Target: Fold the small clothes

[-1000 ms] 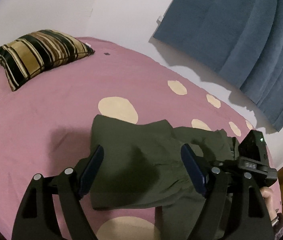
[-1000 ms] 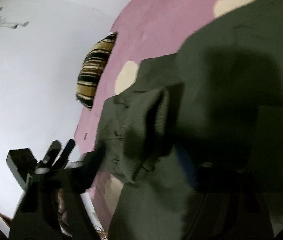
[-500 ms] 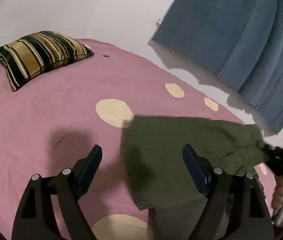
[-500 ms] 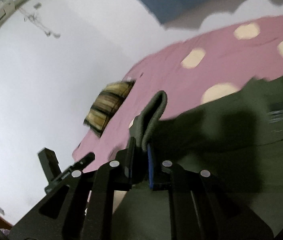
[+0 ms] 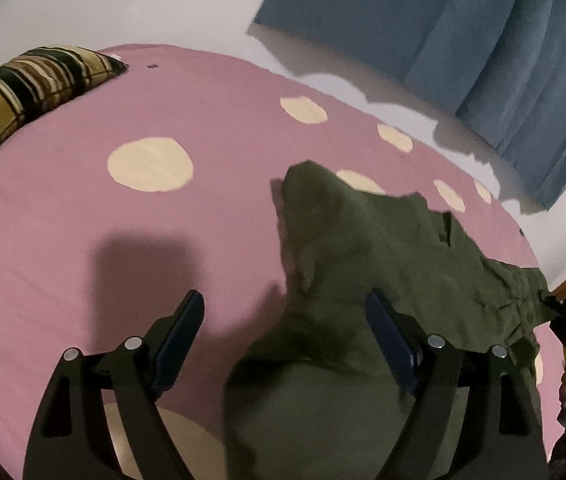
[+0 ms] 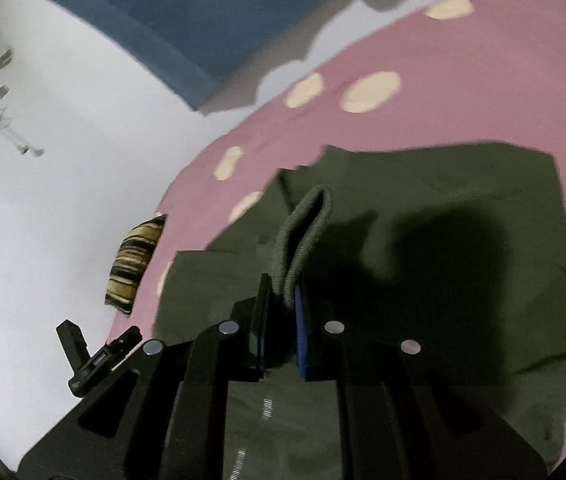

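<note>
The olive garment (image 5: 383, 264) lies rumpled on the pink bedspread (image 5: 83, 220), one ribbed hem (image 6: 303, 236) pinched and raised by the right gripper (image 6: 281, 320). The left gripper (image 5: 285, 340) hangs wide and empty over the cloth's near edge. Soft, light and limp, the fabric will likely sag between holds, so a matching hem or corner seems the best place to grip.

No text, label, brand or number can be read anywhere in either view.
</note>
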Demonstrator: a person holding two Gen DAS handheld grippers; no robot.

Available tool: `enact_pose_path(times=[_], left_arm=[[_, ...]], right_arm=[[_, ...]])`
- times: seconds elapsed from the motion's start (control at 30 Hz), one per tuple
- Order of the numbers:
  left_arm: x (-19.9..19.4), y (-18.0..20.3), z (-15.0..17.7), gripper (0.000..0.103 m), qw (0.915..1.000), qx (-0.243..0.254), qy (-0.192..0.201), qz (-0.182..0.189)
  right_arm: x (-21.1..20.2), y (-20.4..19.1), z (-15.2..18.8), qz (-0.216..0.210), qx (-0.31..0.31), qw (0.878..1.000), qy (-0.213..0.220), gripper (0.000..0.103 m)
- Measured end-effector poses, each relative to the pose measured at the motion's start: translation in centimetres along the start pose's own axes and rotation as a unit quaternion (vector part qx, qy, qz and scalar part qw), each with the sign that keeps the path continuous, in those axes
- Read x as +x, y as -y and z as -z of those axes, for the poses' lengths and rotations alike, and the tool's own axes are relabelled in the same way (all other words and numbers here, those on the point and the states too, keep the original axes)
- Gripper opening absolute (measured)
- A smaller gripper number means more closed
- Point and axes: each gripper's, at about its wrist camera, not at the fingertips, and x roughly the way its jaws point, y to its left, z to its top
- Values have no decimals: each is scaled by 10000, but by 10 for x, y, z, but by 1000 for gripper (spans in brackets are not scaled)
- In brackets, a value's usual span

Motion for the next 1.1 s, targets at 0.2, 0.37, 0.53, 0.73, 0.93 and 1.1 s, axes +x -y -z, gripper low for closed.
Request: enact_pose_path(times=[0.2,0.37,0.53,0.73,0.93,1.1], left_arm=[[21,12,4,81,9993,164,-214,-257],[37,11,8,81,9979,129,-486,-404],[48,9,12,81,9960,117,-724,-518],[52,7,15,82,9954,94,-779,-547],[51,7,15,82,9958,67,-762,-506],[36,2,16,82,9968,79,-769,-202]], right_arm=[[-11,33,7,118,258,9994,188,10],[-9,58,13,529,401,9977,94,10],[-1,82,20,678,657,9955,-24,11],[7,93,25,763,778,9940,-118,17],[-9,89,28,304,854,9959,19,72],[-39,78,39,413,695,9966,178,90]])
